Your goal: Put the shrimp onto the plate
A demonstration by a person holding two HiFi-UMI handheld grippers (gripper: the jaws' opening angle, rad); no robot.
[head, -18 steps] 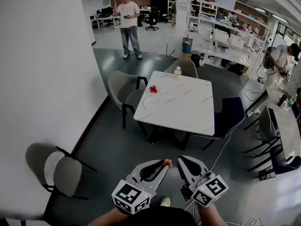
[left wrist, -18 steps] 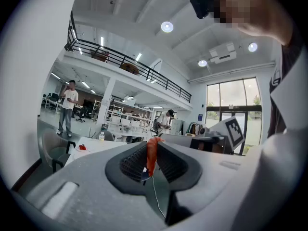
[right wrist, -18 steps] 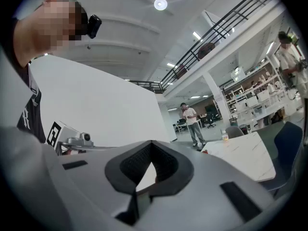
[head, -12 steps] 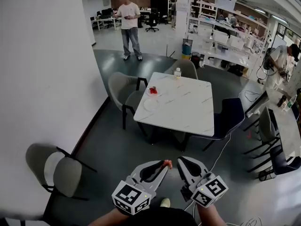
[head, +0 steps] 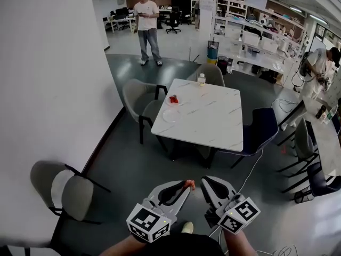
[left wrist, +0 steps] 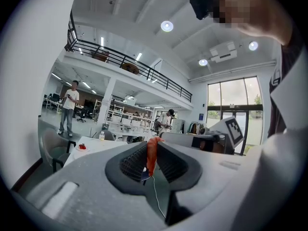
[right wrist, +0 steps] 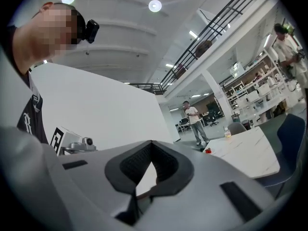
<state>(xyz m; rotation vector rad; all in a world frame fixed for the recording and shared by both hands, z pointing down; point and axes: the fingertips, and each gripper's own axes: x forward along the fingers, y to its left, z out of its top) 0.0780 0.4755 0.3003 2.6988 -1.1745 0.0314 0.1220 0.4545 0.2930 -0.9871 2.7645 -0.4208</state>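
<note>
While the left gripper (head: 186,187) is pinched tight on the shrimp (left wrist: 151,154), the person stands well apart from the table (head: 213,119), so I'd say the whole carry is yet to do. The right gripper (head: 204,183) is closed on nothing. An empty plate (head: 171,116) sits near the table's left edge, beside a dish (head: 173,100) holding something red.

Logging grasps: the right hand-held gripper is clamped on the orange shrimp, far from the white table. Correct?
No: the left hand-held gripper is clamped on the orange shrimp, far from the white table; the left gripper view shows it.
</note>
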